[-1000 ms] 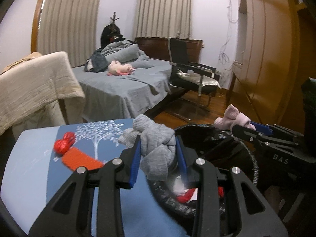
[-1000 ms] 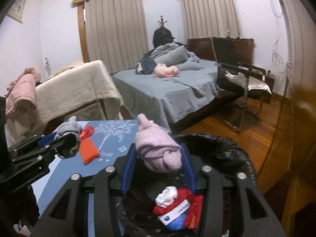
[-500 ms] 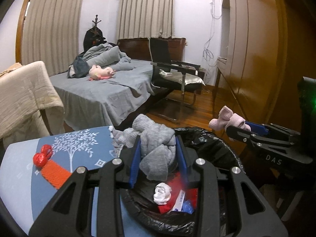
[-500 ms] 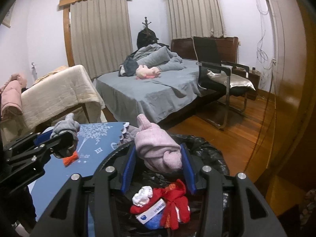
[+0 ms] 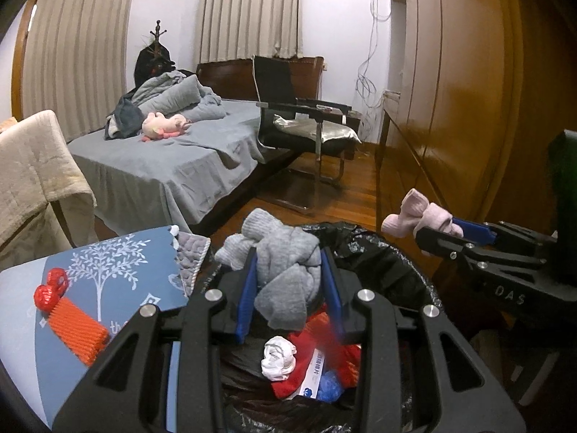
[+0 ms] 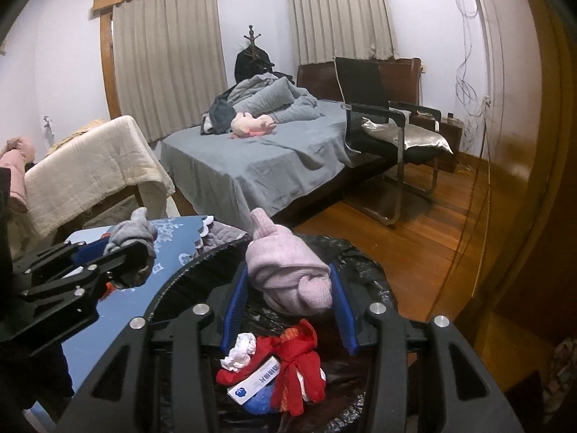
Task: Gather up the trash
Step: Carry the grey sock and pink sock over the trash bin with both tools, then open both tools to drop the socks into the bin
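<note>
A knotted grey sock bundle (image 5: 285, 270) is clamped between the blue pads of the left gripper (image 5: 288, 288), whose jaws are partly closed onto it. A knotted pink sock bundle (image 6: 288, 270) is pinched in the same way by the right gripper (image 6: 288, 296). Both bundles are held over the mouth of a bin lined with a black bag (image 5: 382, 256). Inside the bin, a crumpled white tissue (image 5: 277, 357), red fabric (image 6: 299, 361), a white printed packet (image 6: 252, 384) and something blue (image 5: 330, 389) are seen lying together.

Just left of the bin, a table is covered by a blue cloth printed with a white tree (image 5: 108, 278). On it, a ridged orange piece (image 5: 75, 328) is seen touching a shiny red item (image 5: 50, 290). A quilted grey corner (image 5: 191, 252) lies at the cloth's far edge.

Beyond the table, a bed with a grey cover (image 6: 259, 166) is piled with grey bedding (image 6: 274, 97), and a pink soft toy (image 6: 252, 124) rests on it. A cream blanket (image 6: 86, 166) is draped over furniture at the left. A black cantilever chair with a silvery cushion (image 6: 407, 137) stands on the wooden floor (image 6: 443, 223) beside the bed. Two windows are covered by beige curtains (image 6: 166, 57), a coat stand (image 6: 252, 47) is seen between them, and a wooden wardrobe (image 5: 458, 90) fills the right side.
</note>
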`<state>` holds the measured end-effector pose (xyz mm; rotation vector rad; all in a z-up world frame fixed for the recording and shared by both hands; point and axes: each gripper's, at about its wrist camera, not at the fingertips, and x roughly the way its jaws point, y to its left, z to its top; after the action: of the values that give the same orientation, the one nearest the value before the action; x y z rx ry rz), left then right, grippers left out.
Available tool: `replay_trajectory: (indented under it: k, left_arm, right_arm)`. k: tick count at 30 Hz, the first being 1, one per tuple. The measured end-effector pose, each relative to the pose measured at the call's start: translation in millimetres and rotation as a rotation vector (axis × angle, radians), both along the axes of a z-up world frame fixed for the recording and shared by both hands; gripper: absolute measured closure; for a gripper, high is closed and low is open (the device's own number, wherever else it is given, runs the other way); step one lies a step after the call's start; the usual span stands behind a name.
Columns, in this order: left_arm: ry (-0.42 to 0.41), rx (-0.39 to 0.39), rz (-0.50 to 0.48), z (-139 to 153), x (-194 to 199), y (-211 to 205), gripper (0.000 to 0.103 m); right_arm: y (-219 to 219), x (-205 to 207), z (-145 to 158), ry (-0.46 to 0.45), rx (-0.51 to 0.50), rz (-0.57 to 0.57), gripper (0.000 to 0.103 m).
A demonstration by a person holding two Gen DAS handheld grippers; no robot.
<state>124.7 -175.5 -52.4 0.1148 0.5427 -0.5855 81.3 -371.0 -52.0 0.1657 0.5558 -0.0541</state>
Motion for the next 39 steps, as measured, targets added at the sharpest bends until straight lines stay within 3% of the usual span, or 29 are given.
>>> replay_trajectory:
  k: [17,21,23,27,32,39]
  left_arm:
    - [0.072,0.013,-0.041,-35.5,33.5,-20.1,0.068]
    - [0.068,-0.002,-0.045,-35.5,36.3,-18.6,0.046]
    - [0.060,-0.006,-0.040,-33.5,36.7,-15.4,0.041]
    - [0.050,-0.014,-0.007,-28.3,37.2,-3.9,0.029]
    - [0.045,-0.033,0.070,-20.1,36.4,20.1,0.017]
    - [0.027,-0.043,0.180,-7.3,30.2,66.6,0.011]
  right_arm:
    - [-12.9,26.7,-28.4,0.058,-0.006,-0.004,0.057]
    - [-13.9,32.4,-30.9,0.065,-0.027,-0.012,0.045]
    - [-15.1,30.9,-30.8,0.061,-0.030,-0.026,0.035]
    - [-13.8,26.0,-26.6,0.037,-0.048,-0.051,0.005]
    - [-5.3,22.5,-22.4,0.027,-0.049,-0.039,0.006]
    - [13.7,23.1,-16.5,0.012,-0.037,-0.023,0.006]
